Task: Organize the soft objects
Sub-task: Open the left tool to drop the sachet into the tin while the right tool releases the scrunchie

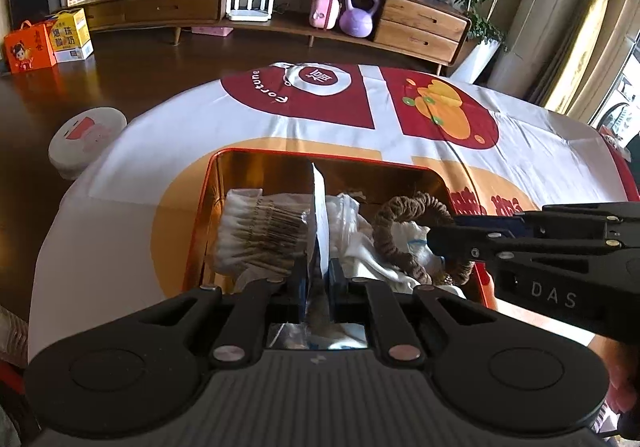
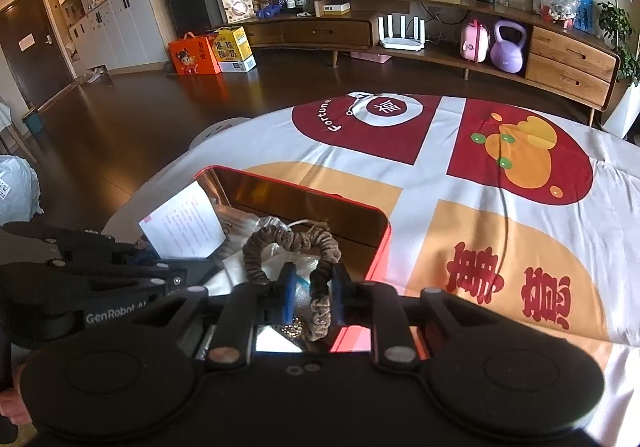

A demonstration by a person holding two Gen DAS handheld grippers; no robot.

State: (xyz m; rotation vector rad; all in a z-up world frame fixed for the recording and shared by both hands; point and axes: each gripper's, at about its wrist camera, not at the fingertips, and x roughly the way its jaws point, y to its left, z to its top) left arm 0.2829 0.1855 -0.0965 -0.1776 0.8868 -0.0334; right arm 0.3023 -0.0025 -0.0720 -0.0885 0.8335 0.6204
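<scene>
**Both grippers at the red tin, each closed on something**

Far to my left, off the table's edge, a round white stool [image 1: 86, 141] stands on the dark wooden floor. The table itself wears a white cloth [image 1: 140, 151] printed in red and orange.

On that cloth sits the red tin [image 1: 210, 183], open on top, its inner walls shining gold. At its left end lies a bundle of cotton swabs [image 1: 256, 235], white tips out to both sides. Just right of the swabs, my left gripper [image 1: 318, 279] has its blue pads pressed together on a flat white packet [image 1: 320, 207], which stands upright on its edge over the tin; from the right wrist view its broad face shows lines of small print [image 2: 182, 225]. Below and beside it lie crumpled clear plastic bags [image 1: 344, 215] and some white soft goods that I cannot name.

Further right, a brown scrunchie [image 2: 288, 247] arches over that heap, inside the tin's right half. My right gripper [image 2: 312, 293] is closed on the scrunchie's near strand: the strand runs down between the two blue fingers [image 2: 289, 293], against the right one. The loop's far side rests on the plastic.

Right of the tin the cloth runs on, bare of objects, with red characters [image 2: 508, 287] printed on an orange patch.
</scene>
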